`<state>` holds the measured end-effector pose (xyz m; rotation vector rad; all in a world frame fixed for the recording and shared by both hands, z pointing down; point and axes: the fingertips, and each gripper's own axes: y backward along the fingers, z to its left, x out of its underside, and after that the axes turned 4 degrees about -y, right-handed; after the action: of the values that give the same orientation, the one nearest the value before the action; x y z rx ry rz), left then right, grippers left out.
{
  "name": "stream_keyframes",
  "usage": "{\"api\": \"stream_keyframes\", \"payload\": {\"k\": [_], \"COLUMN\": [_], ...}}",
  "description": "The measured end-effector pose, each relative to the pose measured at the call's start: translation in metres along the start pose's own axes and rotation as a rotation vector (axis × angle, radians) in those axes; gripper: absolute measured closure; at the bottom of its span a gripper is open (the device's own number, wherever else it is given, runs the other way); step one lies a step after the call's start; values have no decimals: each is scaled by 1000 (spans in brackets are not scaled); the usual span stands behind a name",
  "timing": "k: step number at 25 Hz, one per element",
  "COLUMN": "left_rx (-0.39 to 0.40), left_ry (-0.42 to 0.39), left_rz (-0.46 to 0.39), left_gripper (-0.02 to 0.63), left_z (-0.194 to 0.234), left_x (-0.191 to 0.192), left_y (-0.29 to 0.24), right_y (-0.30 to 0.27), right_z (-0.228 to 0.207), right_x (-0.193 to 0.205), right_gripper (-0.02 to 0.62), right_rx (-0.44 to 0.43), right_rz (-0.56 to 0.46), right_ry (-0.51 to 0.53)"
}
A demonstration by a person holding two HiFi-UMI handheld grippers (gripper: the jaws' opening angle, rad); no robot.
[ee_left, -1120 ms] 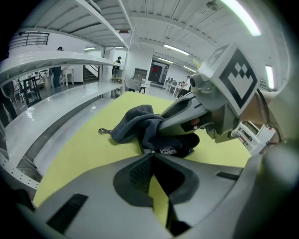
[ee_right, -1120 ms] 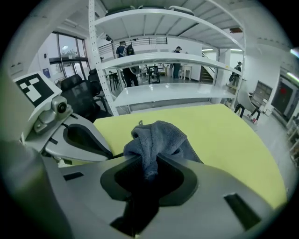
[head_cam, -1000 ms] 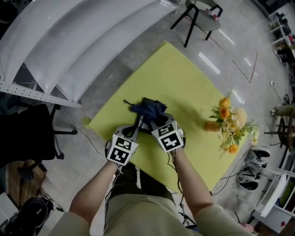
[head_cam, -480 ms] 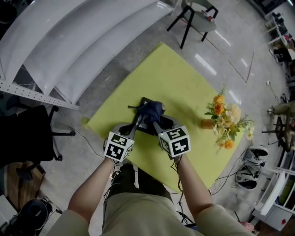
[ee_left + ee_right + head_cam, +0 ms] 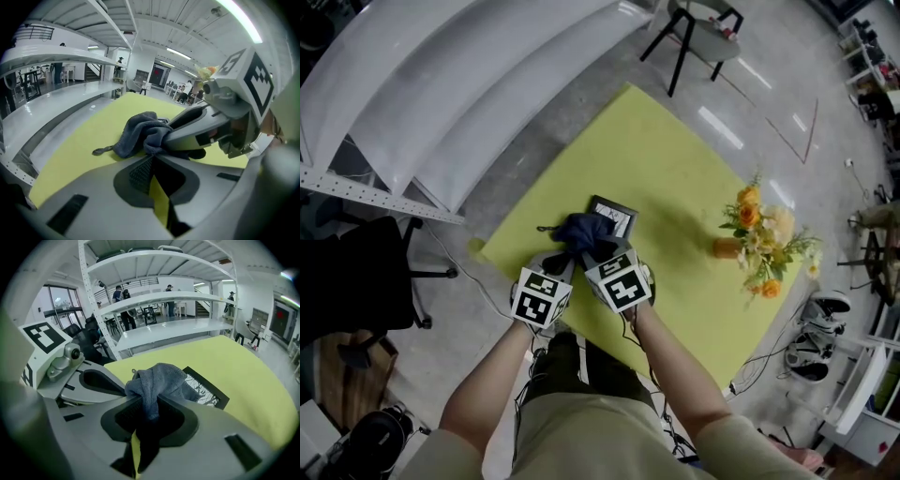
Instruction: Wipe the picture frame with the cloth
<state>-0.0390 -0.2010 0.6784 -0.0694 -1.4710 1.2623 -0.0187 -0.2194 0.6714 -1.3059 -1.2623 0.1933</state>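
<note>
**Head view.** The picture frame (image 5: 615, 216) lies flat on the yellow-green bench (image 5: 675, 159), a dark rectangle with a pale picture inside. Only its far corner shows. The near part is covered by the dark blue cloth (image 5: 580, 232), which is heaped on the frame with a thin loop trailing off to the left. Both tongs reach in from the near side of the frame. The left tongs (image 5: 565, 261) come in at the cloth's left edge, and the right tongs (image 5: 595, 253) are just beside them, with their tips in the cloth. A bunch of orange and cream flowers (image 5: 759, 248) lies well to the right of the frame.

**Left gripper view.** The left tongs (image 5: 152, 158) are clenched, tips together, and I can make out nothing gripped between them. The cloth (image 5: 138, 133) is bunched right at their tips and hides the frame. It looks soft and towelling-like, with its loop lying on the bench to the left. The right tongs (image 5: 166, 140) cross in from the right and bite into the folds.

**Right gripper view.** The right tongs (image 5: 146, 405) are clamped on a gathered fold of the cloth (image 5: 159, 378), and the rest of it mounds over the near-left part of the frame. The frame (image 5: 210, 391) has a narrow black border around a light picture drawn in fine dark lines.
</note>
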Motion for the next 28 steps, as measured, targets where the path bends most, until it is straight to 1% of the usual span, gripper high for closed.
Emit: {"api": "stream_keyframes", "payload": {"k": [3,5,8,11,15,18,22,25,28], "left_rx": [-6,-3,5,2,-11,-19,-29,-25,-1], "left_ry": [-11,-2,21,4,4,5,-5,-7,21], "left_rz": [11,4,-4,4,20,14,-50,-125,-233], "left_gripper": [598,598,598,598,598,598,598,598,598], "left_z": [0,0,1,-1,1,0,-3,-7,-15], "left_x": [0,0,1,0,2,-2,-18,-37,-65], "left_y": [-2,-1,-1,-1,0,9,42,72,108], "right_y": [4,10,24,41,60,86,129,161,192], "right_z": [0,-3,-13,-23,-37,-43,-45,-41,-31], "right_x": [12,22,37,49,69,67,51,34,14], "right_gripper": [506,506,506,506,506,506,506,506,506], "right_rx": [9,18,42,64,126,171,202,205,207], "right_rz": [55,85,101,107,135,72,-75,-174,-251], "right_ry": [66,91,75,43,44,16,-49,-30,-1]}}
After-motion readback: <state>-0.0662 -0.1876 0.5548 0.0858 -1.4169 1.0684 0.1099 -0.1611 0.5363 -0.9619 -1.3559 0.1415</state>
